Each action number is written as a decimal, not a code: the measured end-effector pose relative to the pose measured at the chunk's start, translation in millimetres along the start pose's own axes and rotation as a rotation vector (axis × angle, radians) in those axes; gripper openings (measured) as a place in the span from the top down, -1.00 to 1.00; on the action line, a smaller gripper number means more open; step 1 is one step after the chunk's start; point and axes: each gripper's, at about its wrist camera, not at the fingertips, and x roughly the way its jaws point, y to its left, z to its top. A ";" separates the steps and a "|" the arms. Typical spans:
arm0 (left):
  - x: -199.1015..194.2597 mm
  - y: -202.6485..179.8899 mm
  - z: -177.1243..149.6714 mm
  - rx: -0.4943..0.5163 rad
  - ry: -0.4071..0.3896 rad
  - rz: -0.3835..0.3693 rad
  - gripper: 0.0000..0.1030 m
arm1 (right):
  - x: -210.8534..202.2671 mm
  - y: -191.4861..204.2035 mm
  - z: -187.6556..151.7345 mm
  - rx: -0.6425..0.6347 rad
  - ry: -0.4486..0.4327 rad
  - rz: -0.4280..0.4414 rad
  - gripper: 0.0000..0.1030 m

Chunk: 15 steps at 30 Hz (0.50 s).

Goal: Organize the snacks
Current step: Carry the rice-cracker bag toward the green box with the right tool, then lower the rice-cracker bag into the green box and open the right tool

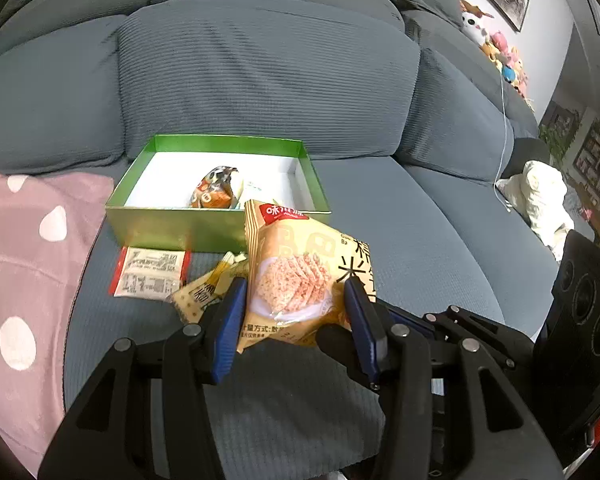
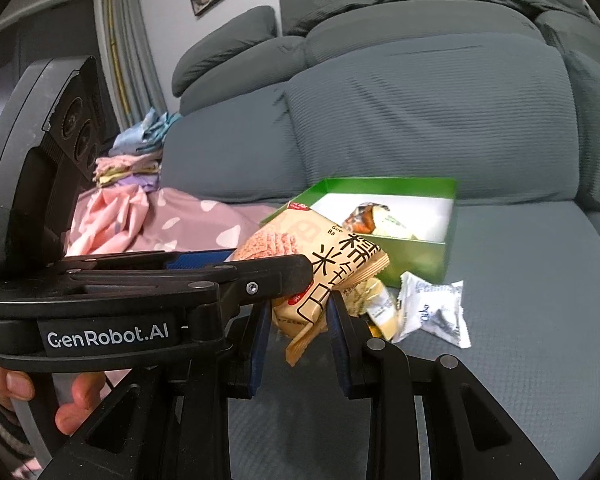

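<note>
My left gripper (image 1: 296, 300) is shut on a yellow rice-cracker packet (image 1: 300, 276) and holds it above the sofa seat, in front of the green box (image 1: 220, 224). The same packet (image 2: 320, 264) shows in the right wrist view, with its lower end between the fingers of my right gripper (image 2: 296, 320), which looks shut on it. The box (image 2: 416, 252) holds an orange-brown packet (image 1: 216, 190) and a pale packet (image 2: 392, 226). A white-and-red sachet (image 1: 150, 276) and a small yellow packet (image 1: 206, 292) lie in front of the box.
A pink polka-dot blanket (image 1: 24, 264) lies on the left of the grey sofa seat (image 1: 412, 240). A white wrapped snack (image 2: 432, 308) lies by the box. Folded clothes (image 2: 132, 160) are stacked far left. Plush toys (image 1: 496, 52) sit on the sofa back.
</note>
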 end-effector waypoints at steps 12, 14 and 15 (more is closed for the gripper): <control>10.6 -8.2 16.5 0.034 -0.003 0.008 0.06 | -1.3 -16.6 6.8 0.027 -0.037 0.001 0.41; 13.3 -8.4 19.5 0.039 -0.003 0.010 0.06 | -0.1 -19.2 8.4 0.032 -0.041 0.003 0.41; 15.1 -8.5 20.9 0.041 -0.002 0.011 0.06 | 0.8 -20.6 9.0 0.033 -0.044 0.003 0.41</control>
